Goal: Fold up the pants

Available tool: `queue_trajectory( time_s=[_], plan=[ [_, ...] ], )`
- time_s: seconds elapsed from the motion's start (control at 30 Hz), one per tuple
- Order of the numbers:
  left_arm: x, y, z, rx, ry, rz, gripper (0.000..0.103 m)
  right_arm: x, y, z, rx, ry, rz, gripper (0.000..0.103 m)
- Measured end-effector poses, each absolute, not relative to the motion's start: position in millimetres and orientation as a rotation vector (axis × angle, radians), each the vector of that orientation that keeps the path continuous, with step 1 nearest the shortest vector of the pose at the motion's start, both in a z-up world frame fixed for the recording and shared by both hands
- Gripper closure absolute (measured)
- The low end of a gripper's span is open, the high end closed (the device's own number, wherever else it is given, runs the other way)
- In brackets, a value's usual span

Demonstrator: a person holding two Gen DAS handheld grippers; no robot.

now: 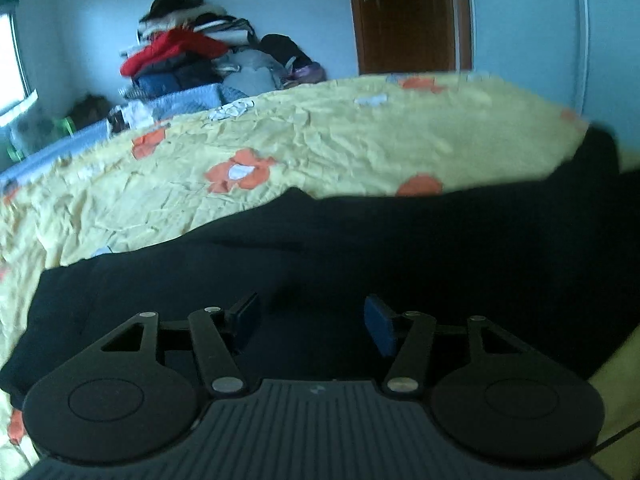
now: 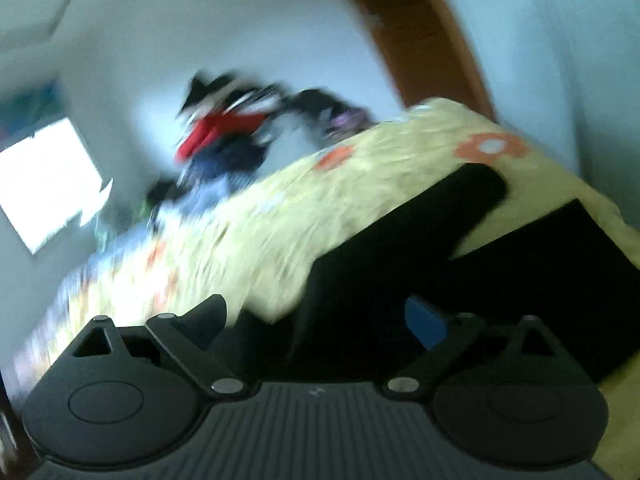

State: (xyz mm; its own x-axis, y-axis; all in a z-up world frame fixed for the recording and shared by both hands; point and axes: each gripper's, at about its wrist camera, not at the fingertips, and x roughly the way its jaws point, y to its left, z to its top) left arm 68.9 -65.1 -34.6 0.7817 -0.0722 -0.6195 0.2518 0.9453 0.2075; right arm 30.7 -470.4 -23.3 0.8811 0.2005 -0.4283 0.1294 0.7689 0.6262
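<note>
Dark navy pants (image 1: 360, 248) lie flat across the yellow flowered bed sheet (image 1: 340, 140). My left gripper (image 1: 312, 320) is open and empty, just above the pants' near part. In the blurred right wrist view the pants (image 2: 400, 240) show two legs spreading apart toward the far right. My right gripper (image 2: 320, 320) is open, its blue pad (image 2: 426, 322) over the dark cloth, its left finger near the cloth's edge.
A pile of clothes (image 1: 192, 56) sits past the bed's far side by the wall. A brown door (image 1: 404, 16) stands behind the bed. A bright window (image 2: 44, 184) is at left. A light-blue quilt edge (image 1: 60, 148) runs along the bed's far left.
</note>
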Motion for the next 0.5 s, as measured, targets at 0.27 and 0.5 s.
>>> queue_trajectory(
  time_s=[0.27, 0.5],
  plan=[
    [54.8, -67.3, -53.0, 0.366, 0.52, -0.112, 0.022, 99.2, -504.4, -52.2, 1.18, 0.586, 0.069, 0.005],
    [64.8, -46.6, -49.0, 0.23, 0.577, -0.111, 0.011, 222.2, -477.7, -13.1, 1.094, 0.557, 0.293, 0.006]
  ],
)
